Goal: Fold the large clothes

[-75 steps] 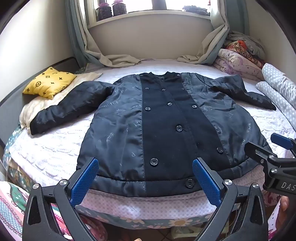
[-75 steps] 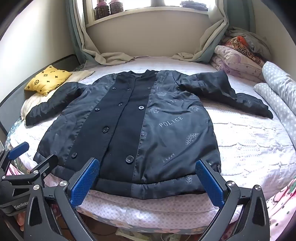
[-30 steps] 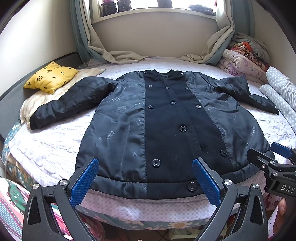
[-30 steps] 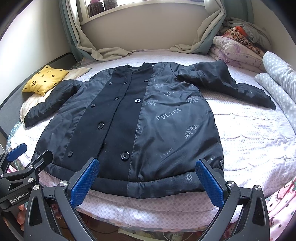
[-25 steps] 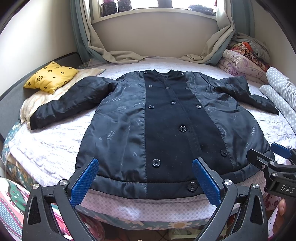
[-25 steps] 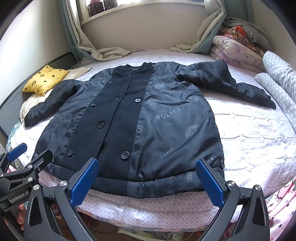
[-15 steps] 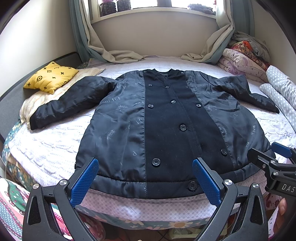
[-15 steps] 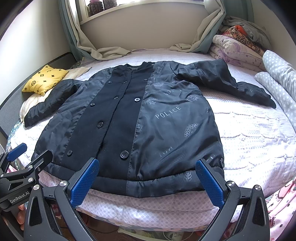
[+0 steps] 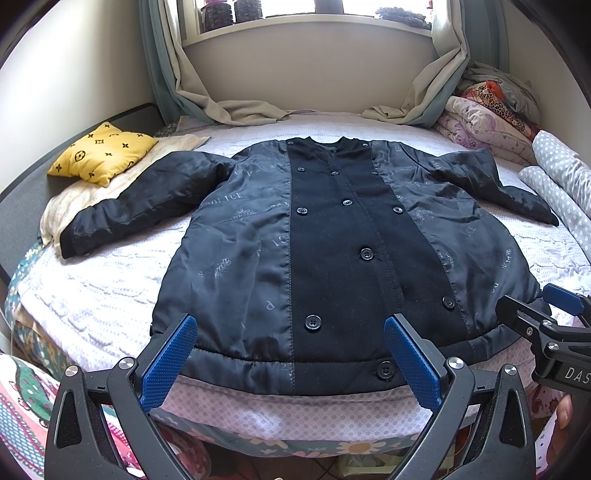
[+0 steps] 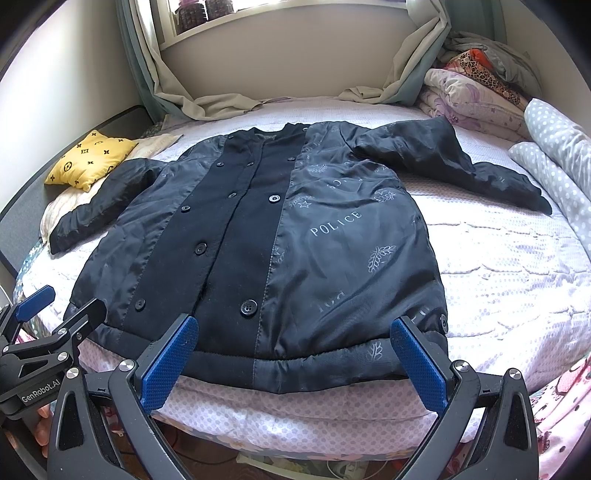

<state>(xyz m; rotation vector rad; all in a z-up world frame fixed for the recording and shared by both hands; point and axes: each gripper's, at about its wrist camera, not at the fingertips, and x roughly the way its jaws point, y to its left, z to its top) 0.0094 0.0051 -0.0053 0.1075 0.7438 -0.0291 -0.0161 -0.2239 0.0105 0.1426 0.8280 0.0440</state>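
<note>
Dark coat (image 9: 332, 258), buttoned, matte black centre panel, glossy sides printed "POLICE", sleeves spread, flat on the bed (image 9: 110, 295) at frame centre; left gripper (image 9: 291, 354) and right gripper (image 10: 295, 350) fingers wide, empty, at its hem.

one coat (image 9: 332, 258), one yellow pillow (image 9: 101, 153), two grippers (image 9: 291, 360) (image 10: 293, 360)

The right gripper (image 9: 532, 308) was cut off by the left wrist view's right edge, so its jaws showed only in part there. The left gripper (image 10: 61, 301) ran off the right wrist view's left edge likewise. Faint lettering on the coat (image 9: 332, 258) near its hem was too small to read. The jars (image 9: 225, 11) on the windowsill were cropped by the top edge.
</note>
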